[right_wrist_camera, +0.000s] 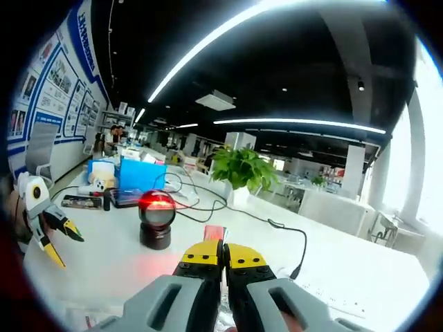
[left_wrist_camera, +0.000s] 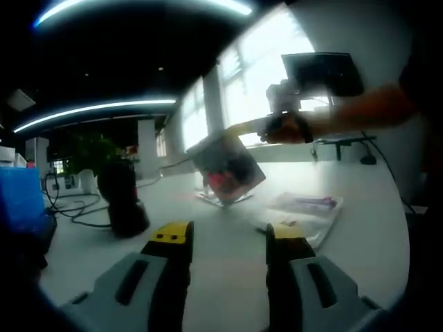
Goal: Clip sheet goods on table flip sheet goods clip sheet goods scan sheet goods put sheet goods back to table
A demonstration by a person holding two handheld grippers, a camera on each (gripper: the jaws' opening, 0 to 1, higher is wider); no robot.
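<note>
Right gripper (right_wrist_camera: 223, 257) clamps the glossy dark, red-printed sheet goods (left_wrist_camera: 227, 166) above the table (left_wrist_camera: 228, 263), left gripper (left_wrist_camera: 228, 238) gapes empty.

Dark sheet goods (left_wrist_camera: 227, 166) tilted, held above table

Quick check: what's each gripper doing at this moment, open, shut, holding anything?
Left gripper: open, holding nothing, above the table.
Right gripper: shut on the sheet goods, held up towards the scanner.

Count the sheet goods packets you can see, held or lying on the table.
3: one packet held up by the right gripper, one flat packet on the white table, and another packet beneath the held one. More may be hidden.
</note>
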